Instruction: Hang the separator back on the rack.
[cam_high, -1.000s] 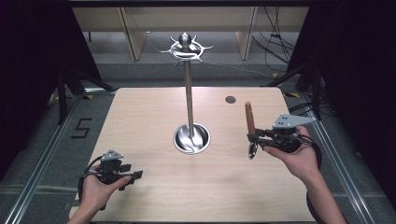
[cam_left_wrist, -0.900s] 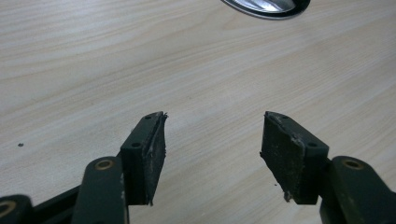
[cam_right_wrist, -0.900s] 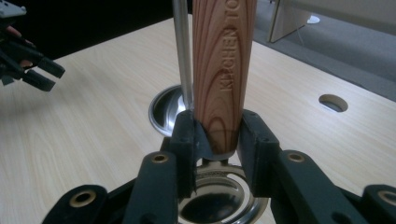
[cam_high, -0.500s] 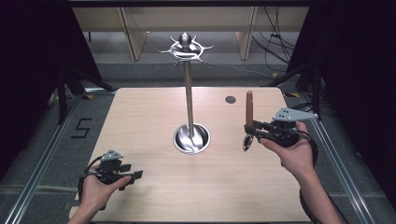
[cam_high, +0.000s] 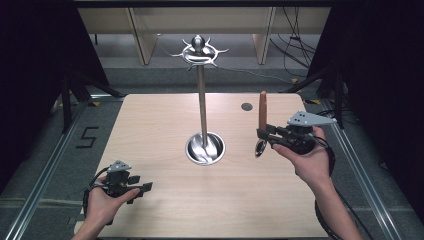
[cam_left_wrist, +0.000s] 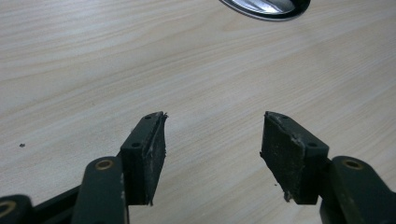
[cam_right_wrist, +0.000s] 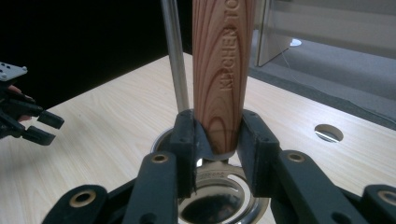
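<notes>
A metal stand (cam_high: 202, 107), its round base (cam_high: 205, 148) resting on the wooden table (cam_high: 150, 130), is seen at the table's middle, with hooked arms spread at its top (cam_high: 199, 50). A small round hole (cam_high: 246, 106) is set in the tabletop behind the right gripper (cam_high: 263, 136). The stand's pole rises just beside and behind the held utensil in the right gripper view, though whether they touch cannot be told.

The wooden-handled utensil (cam_right_wrist: 222, 70) is clamped between the right gripper's jaws, held above the table to the right of the stand. Its long axis is kept upright, handle pointing up and metal head (cam_high: 259, 148) hanging below the jaws.

The left gripper (cam_high: 141, 188) is held near the table's near-left corner, jaws spread wide with nothing between them.

The handle's top is cut off in the right gripper view, and the head's shape is hard to make out.
</notes>
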